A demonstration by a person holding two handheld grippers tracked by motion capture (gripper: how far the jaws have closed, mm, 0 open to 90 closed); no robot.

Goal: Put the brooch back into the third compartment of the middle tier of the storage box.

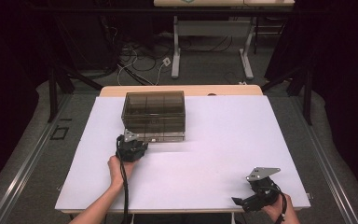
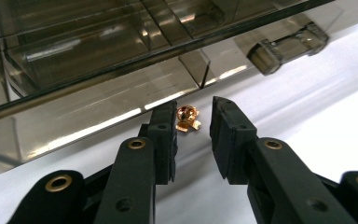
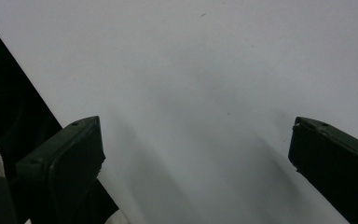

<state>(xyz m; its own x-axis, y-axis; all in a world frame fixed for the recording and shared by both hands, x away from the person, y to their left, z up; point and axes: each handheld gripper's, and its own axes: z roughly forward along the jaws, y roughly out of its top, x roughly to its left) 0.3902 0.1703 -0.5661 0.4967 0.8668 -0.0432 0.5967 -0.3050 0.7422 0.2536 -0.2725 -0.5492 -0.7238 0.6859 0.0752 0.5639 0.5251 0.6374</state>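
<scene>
A: At the front edge of the box, the left claw rests on the tabletop. The high view does not reveal what lies there.

B: In the left gripper view, a small gold part lies between the jaws of the left claw, on the box's open lid. The jaws are a little apart and do not press it.

A: And inside the box?

B: I see compartments, smoky and transparent; their contents I cannot tell. Which way the part points, I cannot tell either.

A: The right claw?

B: Wide open, holding nothing, at the near right.
</scene>
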